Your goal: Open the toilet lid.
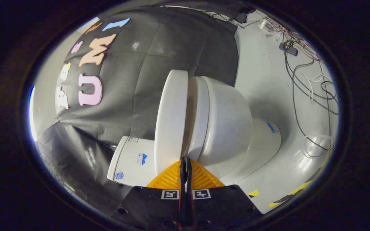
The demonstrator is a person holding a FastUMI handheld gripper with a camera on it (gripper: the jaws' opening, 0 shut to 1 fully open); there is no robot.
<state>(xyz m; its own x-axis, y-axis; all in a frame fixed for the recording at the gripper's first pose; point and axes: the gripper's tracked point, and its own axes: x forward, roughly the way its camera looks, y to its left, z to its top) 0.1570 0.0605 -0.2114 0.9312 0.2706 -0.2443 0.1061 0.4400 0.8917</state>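
Observation:
The view is rolled on its side. A white toilet stands ahead, its bowl on the pale floor and its tank against the black cloth wall. The lid is lifted off the seat, leaving a wedge-shaped gap that widens away from the tank. My gripper is shut, its fingers pressed together with nothing held between them. The tips line up with the narrow end of that gap, near the hinge. Whether they touch the lid I cannot tell.
Black, white and red cables lie tangled on the floor beyond the bowl, with a small dark box among them. Yellow tape strips mark the floor near the pedestal. The black cloth wall hangs behind the tank.

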